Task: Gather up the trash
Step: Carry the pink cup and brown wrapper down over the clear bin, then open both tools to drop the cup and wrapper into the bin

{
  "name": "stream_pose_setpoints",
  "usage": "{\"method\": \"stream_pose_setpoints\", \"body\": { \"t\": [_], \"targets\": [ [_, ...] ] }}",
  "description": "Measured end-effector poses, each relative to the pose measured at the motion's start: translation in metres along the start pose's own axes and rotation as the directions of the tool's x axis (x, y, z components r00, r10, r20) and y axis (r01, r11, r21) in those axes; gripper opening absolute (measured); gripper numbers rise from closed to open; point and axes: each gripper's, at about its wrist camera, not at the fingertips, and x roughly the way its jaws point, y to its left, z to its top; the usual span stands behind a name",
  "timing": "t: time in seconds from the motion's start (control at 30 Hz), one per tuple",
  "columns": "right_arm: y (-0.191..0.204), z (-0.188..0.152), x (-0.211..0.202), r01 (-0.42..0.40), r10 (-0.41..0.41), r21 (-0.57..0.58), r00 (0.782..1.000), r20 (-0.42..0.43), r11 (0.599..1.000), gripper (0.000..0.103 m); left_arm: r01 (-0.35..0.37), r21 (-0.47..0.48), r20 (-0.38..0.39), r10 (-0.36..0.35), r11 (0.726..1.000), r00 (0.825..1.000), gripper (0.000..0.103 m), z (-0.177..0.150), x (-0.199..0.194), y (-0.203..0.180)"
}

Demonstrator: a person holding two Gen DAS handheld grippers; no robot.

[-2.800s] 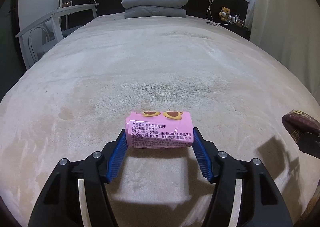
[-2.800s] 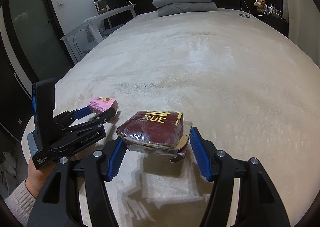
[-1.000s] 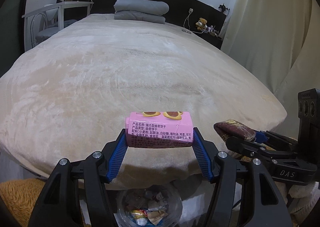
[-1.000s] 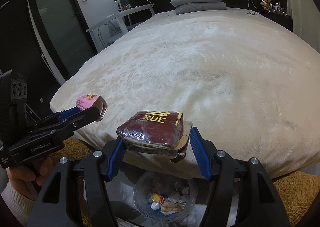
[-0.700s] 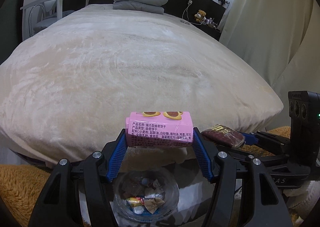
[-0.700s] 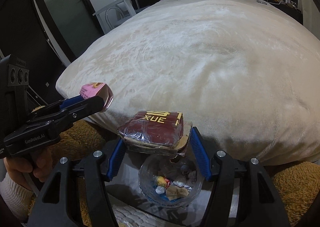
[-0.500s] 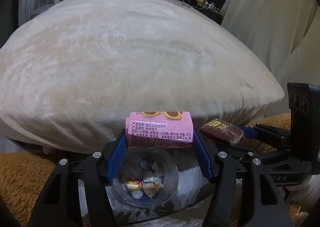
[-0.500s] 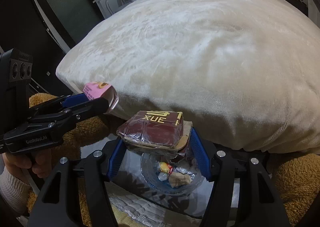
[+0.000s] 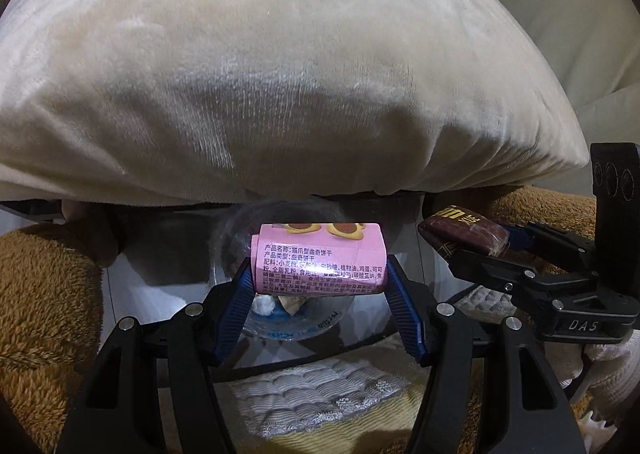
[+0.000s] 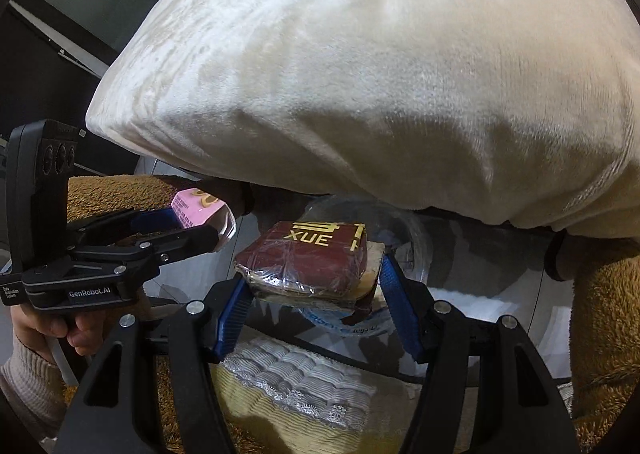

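My left gripper [image 9: 320, 274] is shut on a pink biscuit box [image 9: 320, 258] printed with small text, and its blue pads press on both ends. Right under the box sits a clear trash bowl [image 9: 280, 318] with several wrappers in it. My right gripper [image 10: 316, 278] is shut on a dark red packet [image 10: 304, 262] with gold letters, held over the same clear trash bowl [image 10: 404, 246]. The right gripper [image 9: 480, 242] with the dark red packet [image 9: 464, 230] also shows to the right in the left wrist view. In the right wrist view the pink biscuit box [image 10: 196, 210] shows at the left.
The cream blanket of the bed [image 9: 280, 74] bulges just above the bowl. The bowl stands on a glossy low surface [image 9: 168, 254] between brown fuzzy cushions [image 9: 44, 294]. A striped lace-edged cloth [image 9: 304, 402] lies in front. A hand [image 10: 64, 326] in a cream sleeve holds the left gripper.
Both grippers have sunk from over the bed to just above the bowl and tilted steeply down. Each keeps its grip on its item.
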Motion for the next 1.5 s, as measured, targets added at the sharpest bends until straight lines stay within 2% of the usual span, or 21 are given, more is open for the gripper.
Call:
{"method": "stream_pose_setpoints", "body": {
  "t": [0.2, 0.3, 0.53, 0.6, 0.67, 0.97, 1.2, 1.37, 1.5],
  "targets": [
    [-0.016, 0.002, 0.015, -0.027, 0.034, 0.094, 0.997, -0.073, 0.995, 0.062, 0.021, -0.031, -0.072, -0.024, 0.999, 0.997, 0.062, -0.002, 0.017, 0.006],
    [-0.017, 0.005, 0.017, -0.053, 0.062, 0.112, 0.995, -0.074, 0.992, 0.063, 0.028, -0.024, -0.106, -0.031, 0.999, 0.994, 0.062, -0.003, 0.024, 0.005],
    [-0.016, 0.006, 0.02, -0.044, 0.053, 0.125, 0.996, -0.075, 0.991, 0.064, 0.004, -0.009, -0.135, -0.005, 1.0, 0.991, 0.063, -0.003, 0.027, 0.002],
    [-0.02, 0.006, 0.02, -0.051, 0.063, 0.151, 0.995, -0.075, 0.987, 0.071, -0.01, 0.011, -0.148, 0.012, 1.0, 0.989, 0.073, -0.004, 0.03, -0.001],
    [-0.025, 0.006, 0.021, -0.069, 0.085, 0.177, 0.993, -0.085, 0.982, 0.073, -0.008, 0.029, -0.154, 0.013, 1.0, 0.988, 0.074, -0.005, 0.03, -0.003],
    [-0.021, 0.008, 0.015, -0.066, 0.078, 0.162, 0.995, -0.064, 0.985, 0.073, -0.008, -0.004, -0.086, 0.008, 1.0, 0.996, 0.074, 0.001, 0.017, 0.005],
    [-0.018, 0.011, 0.003, -0.048, 0.05, 0.125, 0.999, -0.019, 0.991, 0.073, -0.006, 0.022, -0.016, 0.006, 1.0, 1.0, 0.074, 0.005, 0.0, 0.0],
    [-0.009, 0.007, -0.016, -0.009, 0.005, 0.055, 0.997, 0.075, 0.998, 0.073, 0.006, 0.036, 0.071, -0.008, 0.999, 0.997, 0.074, 0.004, -0.02, -0.002],
    [0.0, 0.001, -0.037, 0.035, -0.034, -0.005, 0.982, 0.187, 0.999, 0.073, 0.0, 0.067, 0.162, -0.011, 0.998, 0.987, 0.074, 0.001, -0.039, -0.008]
  ]
}}
